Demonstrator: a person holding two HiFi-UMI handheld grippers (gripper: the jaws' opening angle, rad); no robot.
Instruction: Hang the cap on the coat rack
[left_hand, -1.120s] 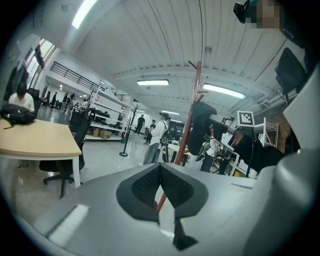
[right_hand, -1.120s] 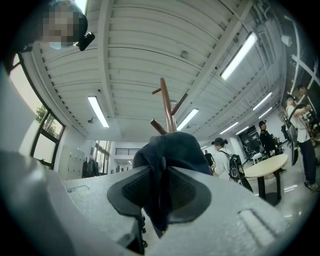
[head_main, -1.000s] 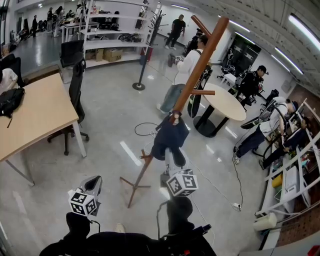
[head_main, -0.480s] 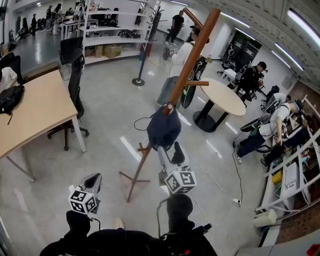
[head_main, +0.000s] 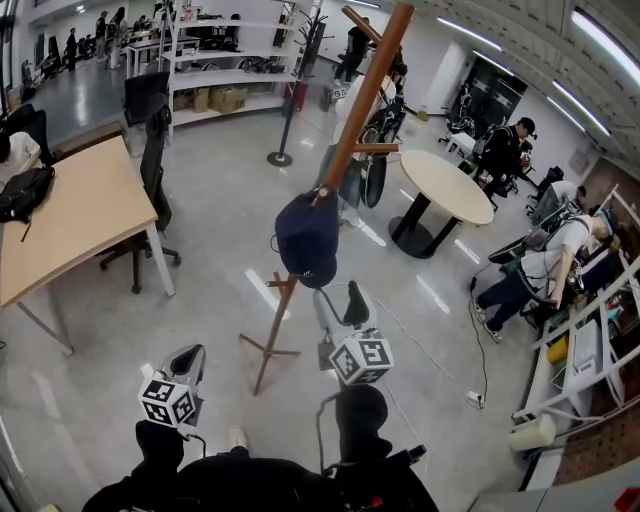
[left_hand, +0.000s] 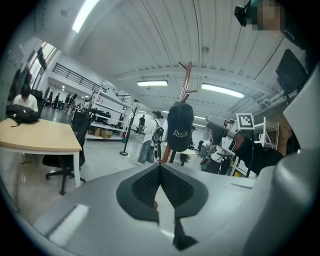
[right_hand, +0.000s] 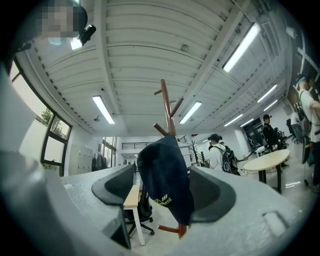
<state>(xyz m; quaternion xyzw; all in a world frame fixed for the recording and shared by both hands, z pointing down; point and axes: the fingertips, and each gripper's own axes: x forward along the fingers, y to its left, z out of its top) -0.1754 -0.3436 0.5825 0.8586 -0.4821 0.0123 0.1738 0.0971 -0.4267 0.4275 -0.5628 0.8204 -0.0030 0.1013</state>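
Observation:
The dark blue cap (head_main: 307, 238) hangs from a low peg of the slanting brown wooden coat rack (head_main: 352, 118). My right gripper (head_main: 340, 300) sits just below and in front of the cap; its jaws have just been opening and now stand wide, touching nothing. In the right gripper view the cap (right_hand: 165, 175) shows between the spread pads (right_hand: 117, 184), against the rack's pole (right_hand: 167, 107). My left gripper (head_main: 188, 362) stays low at the left with its pads closed together and nothing held. In the left gripper view, the left gripper (left_hand: 160, 172) points at the cap (left_hand: 180, 125).
A wooden desk (head_main: 70, 215) with a black bag and an office chair (head_main: 155, 190) stand at the left. A round table (head_main: 445, 185) stands behind the rack, with a black coat stand (head_main: 285, 110) and shelving farther back. Several people are at the right. A cable (head_main: 440, 385) lies on the floor.
The right gripper's jaws have opened and let go of the cap, then drawn back and down from it. The cap now hangs free on the peg. The left gripper stayed shut.

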